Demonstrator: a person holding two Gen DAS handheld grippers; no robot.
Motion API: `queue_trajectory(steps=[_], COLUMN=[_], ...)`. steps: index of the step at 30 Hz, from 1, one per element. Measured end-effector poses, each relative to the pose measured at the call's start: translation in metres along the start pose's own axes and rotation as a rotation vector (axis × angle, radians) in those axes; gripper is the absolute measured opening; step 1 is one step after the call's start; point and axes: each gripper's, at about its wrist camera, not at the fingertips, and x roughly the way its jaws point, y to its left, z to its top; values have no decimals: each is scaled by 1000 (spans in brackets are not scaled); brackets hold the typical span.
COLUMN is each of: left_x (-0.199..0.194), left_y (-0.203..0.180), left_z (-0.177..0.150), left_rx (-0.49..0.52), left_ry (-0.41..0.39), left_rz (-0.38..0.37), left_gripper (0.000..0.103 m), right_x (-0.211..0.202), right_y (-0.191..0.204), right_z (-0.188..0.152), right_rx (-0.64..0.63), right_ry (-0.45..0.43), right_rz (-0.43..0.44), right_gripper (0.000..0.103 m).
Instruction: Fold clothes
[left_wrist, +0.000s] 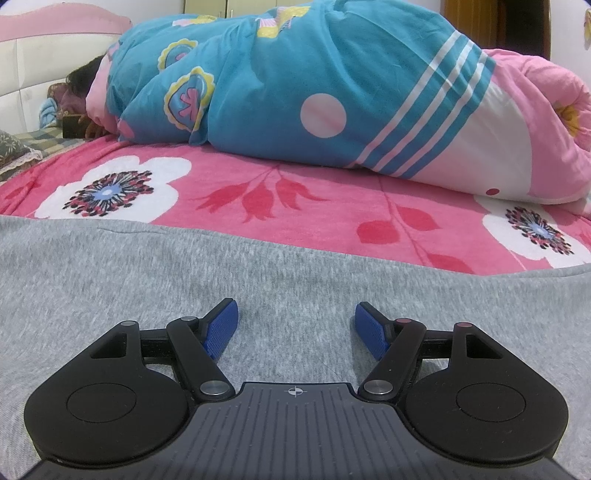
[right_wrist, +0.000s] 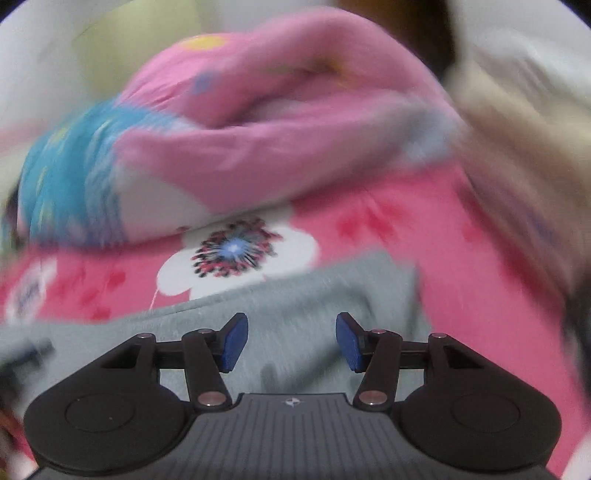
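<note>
A grey knit garment (left_wrist: 184, 273) lies flat on the pink flowered bedspread (left_wrist: 280, 195). My left gripper (left_wrist: 296, 314) is open and empty, low over the middle of the grey cloth, its blue pads (left_wrist: 221, 328) apart. In the right wrist view, which is blurred, the same grey garment (right_wrist: 295, 306) ends in a corner at upper right. My right gripper (right_wrist: 291, 328) is open and empty above that corner area, blue pads (right_wrist: 236, 341) apart.
A rolled blue and pink quilt (left_wrist: 295, 85) lies across the bed behind the garment; it also shows in the right wrist view (right_wrist: 258, 140). A person's dark-haired head (left_wrist: 83, 85) rests at far left by the white headboard (left_wrist: 40, 62). Beige bedding (right_wrist: 517, 155) lies at right.
</note>
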Motion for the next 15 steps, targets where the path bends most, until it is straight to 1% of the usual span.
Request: queue_trajectory(steps=[1,3,4,6,8,15], left_x=[0,0,0,0,0,0], left_y=[0,0,0,0,0,1], left_z=[0,0,0,0,0,0], left_rx=[0,1,1,2,2,-3], left_ry=[0,-1,-1,-2,-2,-3], left_rz=[0,1,1,2,2,-2], left_gripper=[71,71,71,71,71,71], right_x=[-2,-3,1,3,5,12], right_y=[-10,-8,-1,4,8,24], right_z=[-6,-22,-27,-24,-21,-9], right_rx=[65,53,15,8,0,-25], right_ry=[21,52,68,59,50,18], right_rz=[18,19,17,15,14,9], right_gripper=[55,55,55,53,49,50])
